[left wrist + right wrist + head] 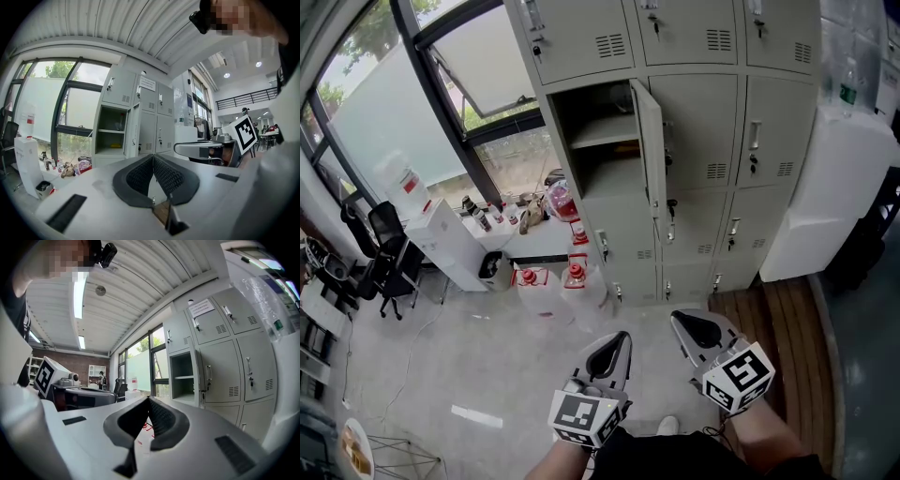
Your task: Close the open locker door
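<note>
The pale grey sheet-metal locker door stands in the second row of the grey steel locker bank, left column, above floor level. It is a flat, tall rectangle with its long axis vertical. It is hinged on its right edge and swung outward, so its free edge points toward the person, roughly square to the cabinet face. The exposed compartment holds one flat horizontal shelf.

The left gripper and right gripper are held low, well apart from the door. On both, the black ribbed pads meet at the tips, with nothing between them.
</note>
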{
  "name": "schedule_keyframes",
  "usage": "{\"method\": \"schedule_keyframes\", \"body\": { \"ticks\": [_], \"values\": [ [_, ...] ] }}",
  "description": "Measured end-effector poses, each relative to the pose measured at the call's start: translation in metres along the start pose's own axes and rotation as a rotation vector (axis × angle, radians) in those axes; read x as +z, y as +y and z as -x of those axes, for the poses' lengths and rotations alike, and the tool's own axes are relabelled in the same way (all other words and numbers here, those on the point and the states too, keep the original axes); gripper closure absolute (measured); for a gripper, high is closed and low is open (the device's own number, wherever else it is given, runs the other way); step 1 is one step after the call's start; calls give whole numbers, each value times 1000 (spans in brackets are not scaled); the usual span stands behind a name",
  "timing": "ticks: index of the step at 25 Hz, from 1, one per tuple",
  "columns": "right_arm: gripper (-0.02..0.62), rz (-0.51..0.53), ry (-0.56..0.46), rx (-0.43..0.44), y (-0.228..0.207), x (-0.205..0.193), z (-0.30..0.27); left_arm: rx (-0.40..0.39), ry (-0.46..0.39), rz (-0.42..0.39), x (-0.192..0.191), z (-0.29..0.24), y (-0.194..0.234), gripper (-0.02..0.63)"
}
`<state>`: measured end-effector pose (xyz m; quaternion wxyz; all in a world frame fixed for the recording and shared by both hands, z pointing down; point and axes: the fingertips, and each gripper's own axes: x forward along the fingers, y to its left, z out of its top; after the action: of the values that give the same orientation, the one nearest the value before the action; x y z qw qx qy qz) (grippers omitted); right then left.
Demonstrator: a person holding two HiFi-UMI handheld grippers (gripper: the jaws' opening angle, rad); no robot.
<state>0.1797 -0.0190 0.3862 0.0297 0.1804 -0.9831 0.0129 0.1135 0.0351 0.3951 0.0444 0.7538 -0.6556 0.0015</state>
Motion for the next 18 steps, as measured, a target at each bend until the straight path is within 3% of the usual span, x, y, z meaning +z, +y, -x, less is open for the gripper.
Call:
{"method": "schedule_keyframes", "body": {
  "ticks": [18],
  "values": [
    [543,-20,-35,-4,-19,14,-14,20,0,-7,11,-15,20,588]
  ]
}}
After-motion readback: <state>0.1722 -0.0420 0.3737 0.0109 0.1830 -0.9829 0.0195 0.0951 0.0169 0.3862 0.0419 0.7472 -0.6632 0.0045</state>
